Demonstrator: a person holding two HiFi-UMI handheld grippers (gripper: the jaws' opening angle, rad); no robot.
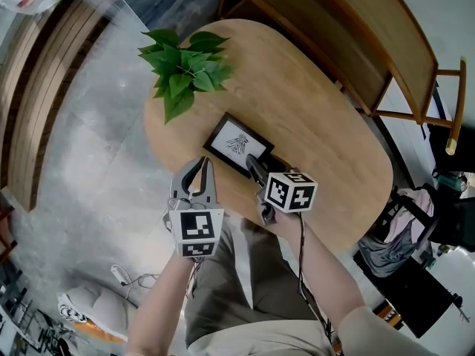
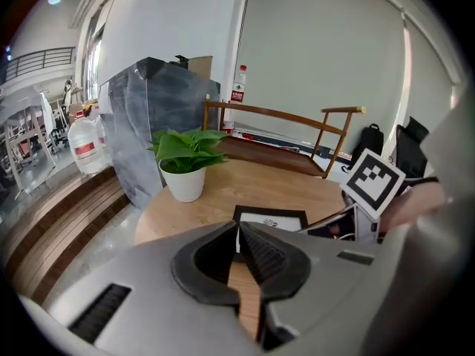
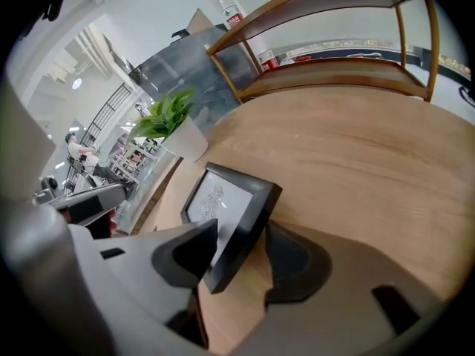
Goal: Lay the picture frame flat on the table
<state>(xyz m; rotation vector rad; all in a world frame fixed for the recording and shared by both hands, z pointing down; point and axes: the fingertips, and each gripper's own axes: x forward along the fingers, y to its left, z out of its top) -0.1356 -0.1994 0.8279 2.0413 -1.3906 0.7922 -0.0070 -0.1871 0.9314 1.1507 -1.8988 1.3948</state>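
Observation:
The black picture frame [image 1: 236,144] with a small drawing lies face up on the oval wooden table [image 1: 319,117], near its front edge. My right gripper [image 1: 253,163] reaches over the frame's near corner. In the right gripper view its jaws stand apart around that corner of the frame [image 3: 226,199], the right jaw clear of the frame's edge, so the right gripper [image 3: 241,236] is open. My left gripper [image 1: 202,162] hovers just left of the frame with its tips together and nothing in them. The left gripper view shows the frame [image 2: 271,218] beyond the shut left gripper [image 2: 239,228].
A potted green plant [image 1: 182,65] stands on the table behind the frame. A wooden bench [image 1: 349,35] runs along the far side. Bags and clothes [image 1: 401,228] lie on the floor at the right. A large water bottle [image 2: 83,143] stands at the left.

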